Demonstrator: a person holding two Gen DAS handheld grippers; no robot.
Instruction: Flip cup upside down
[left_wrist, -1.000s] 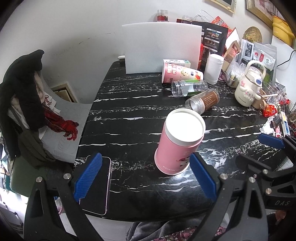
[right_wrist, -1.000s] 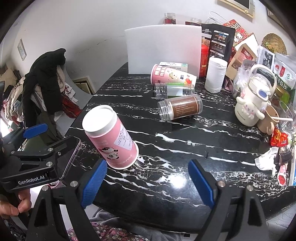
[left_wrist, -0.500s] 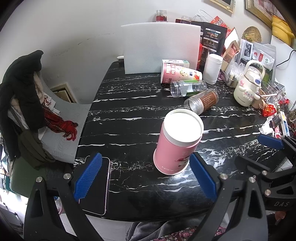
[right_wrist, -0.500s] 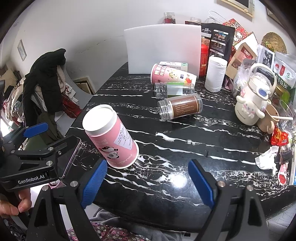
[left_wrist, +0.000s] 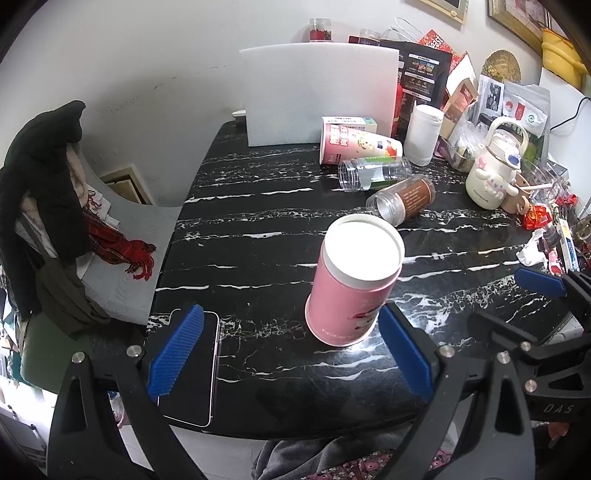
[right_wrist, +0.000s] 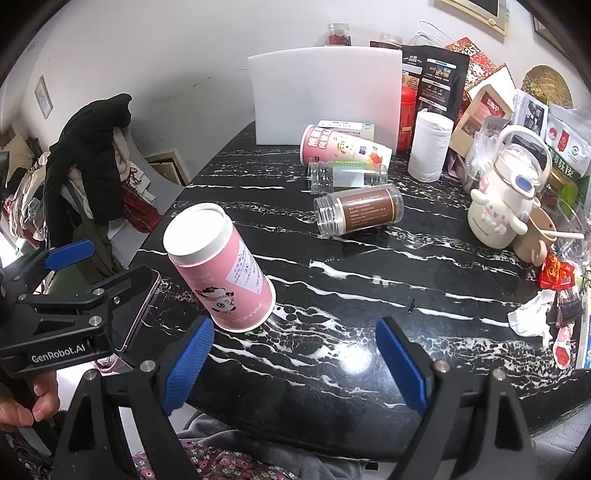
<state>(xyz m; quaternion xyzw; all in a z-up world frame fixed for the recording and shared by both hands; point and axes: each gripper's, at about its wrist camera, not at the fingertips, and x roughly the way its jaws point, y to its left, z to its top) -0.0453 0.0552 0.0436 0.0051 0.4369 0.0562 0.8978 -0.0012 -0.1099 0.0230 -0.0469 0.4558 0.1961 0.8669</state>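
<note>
A pink paper cup with a panda print stands upside down on the black marble table, white base up. It also shows in the right wrist view. My left gripper is open and empty, just in front of the cup, its right finger next to the cup's rim. My right gripper is open and empty, to the right of the cup at the table's front edge.
A phone lies at the front left corner. Another pink cup, a clear jar and a brown jar lie on their sides further back. A white board, paper roll, white kettle and clutter fill the back and right.
Almost nothing: the left wrist view has shifted slightly. The cup stays standing upside down and both grippers stay open.
</note>
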